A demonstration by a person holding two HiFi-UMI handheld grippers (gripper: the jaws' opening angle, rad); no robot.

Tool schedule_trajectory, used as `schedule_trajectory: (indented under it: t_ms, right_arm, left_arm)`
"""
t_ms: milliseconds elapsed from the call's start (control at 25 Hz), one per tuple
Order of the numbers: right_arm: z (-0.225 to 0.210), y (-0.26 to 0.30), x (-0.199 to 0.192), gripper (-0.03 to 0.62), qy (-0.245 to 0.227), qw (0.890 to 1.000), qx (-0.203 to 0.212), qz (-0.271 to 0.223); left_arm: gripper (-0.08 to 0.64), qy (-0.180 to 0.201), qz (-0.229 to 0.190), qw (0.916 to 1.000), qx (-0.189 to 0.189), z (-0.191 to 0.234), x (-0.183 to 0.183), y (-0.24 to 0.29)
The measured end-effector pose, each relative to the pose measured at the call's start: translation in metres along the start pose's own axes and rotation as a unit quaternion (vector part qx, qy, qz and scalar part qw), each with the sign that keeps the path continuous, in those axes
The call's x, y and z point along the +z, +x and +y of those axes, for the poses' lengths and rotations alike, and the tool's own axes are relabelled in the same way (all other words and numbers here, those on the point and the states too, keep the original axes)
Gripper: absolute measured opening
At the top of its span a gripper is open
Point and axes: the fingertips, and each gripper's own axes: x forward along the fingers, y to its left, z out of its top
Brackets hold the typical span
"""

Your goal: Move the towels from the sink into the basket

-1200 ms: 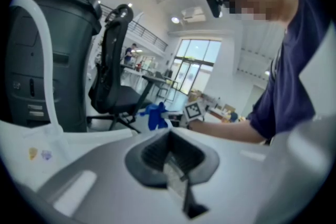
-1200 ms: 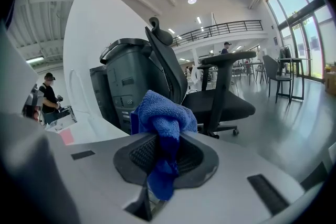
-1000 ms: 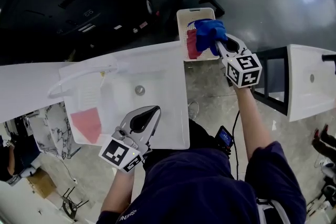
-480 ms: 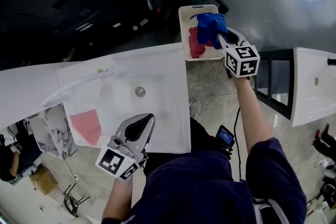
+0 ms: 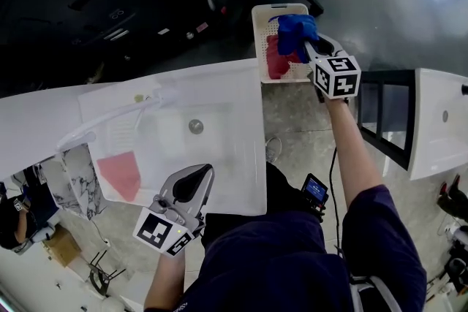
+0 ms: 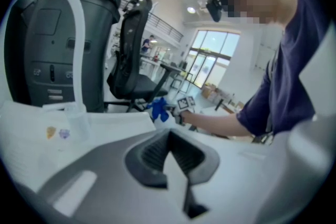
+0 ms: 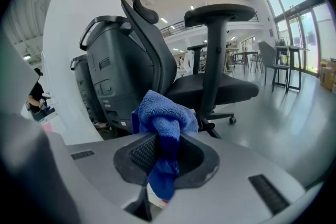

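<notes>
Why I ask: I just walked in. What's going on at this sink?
A person works with a gripper in each hand. The right gripper is shut on a blue towel over the basket, where a red towel already lies. The left gripper, shut and empty, hovers over the near edge of the sink. A pink towel lies in the sink.

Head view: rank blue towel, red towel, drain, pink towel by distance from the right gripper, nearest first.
1. Blue towel: clamped in the right gripper.
2. Red towel: in the basket, just left.
3. Drain: middle of the sink.
4. Pink towel: sink's left end.
</notes>
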Motion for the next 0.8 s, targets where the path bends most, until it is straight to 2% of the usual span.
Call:
schedule_trajectory:
  t_ms: [560,640,720,800]
  right_arm:
    - [-0.014,0.028,-0.025,0.06,0.006,0.999,-0.014,0.035]
    - [-0.016,0.031,-0.03,0.083,0.014,0.999,-0.012,0.041]
    - [-0.015,0.031,-0.036,0.145,0.022,0.999,-0.008,0.045]
    - [-0.015,0.03,-0.037,0.161,0.021,0.999,-0.009,0.045]
  left_arm:
    - [0.003,-0.01,0.013,0.9998,0.008,0.007,-0.006,0.002]
    - [0.003,-0.011,0.014,0.9998,0.007,0.007,-0.007,0.002]
    - [0.003,-0.012,0.015,0.9998,0.006,0.007,-0.008,0.002]
    - [0.003,-0.011,0.015,0.9998,0.005,0.006,-0.008,0.003]
